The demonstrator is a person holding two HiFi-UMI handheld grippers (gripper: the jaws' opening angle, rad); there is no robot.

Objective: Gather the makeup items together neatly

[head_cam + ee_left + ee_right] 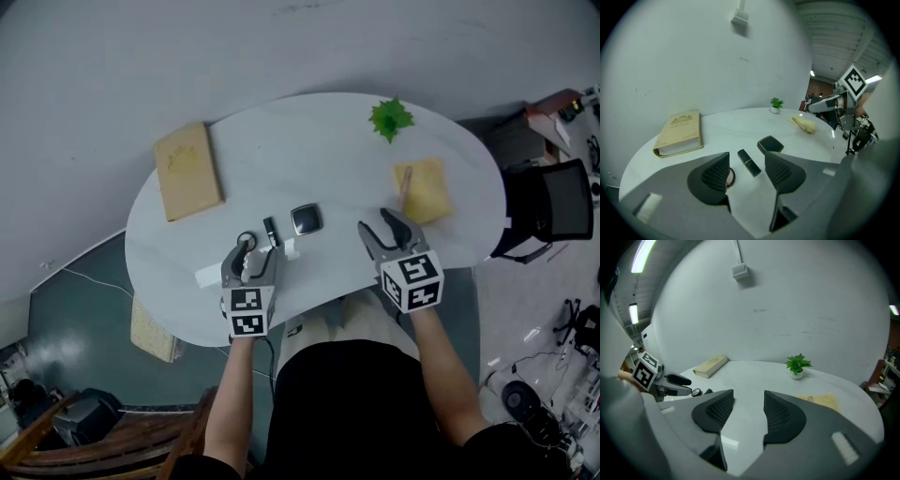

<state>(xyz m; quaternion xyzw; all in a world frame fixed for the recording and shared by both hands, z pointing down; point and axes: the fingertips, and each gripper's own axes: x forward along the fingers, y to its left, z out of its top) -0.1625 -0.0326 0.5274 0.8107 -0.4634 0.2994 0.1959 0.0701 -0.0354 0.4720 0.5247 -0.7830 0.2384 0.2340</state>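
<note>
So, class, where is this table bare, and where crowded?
Bare: the middle between the book and the plant, and between the square compact and the right gripper. Crowded: around the lipstick by the left gripper.

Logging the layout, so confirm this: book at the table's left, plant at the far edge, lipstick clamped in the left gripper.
Wrong on the lipstick: it lies on the table ahead of the left gripper's open jaws, as the left gripper view shows. The book and the plant are as stated.
</note>
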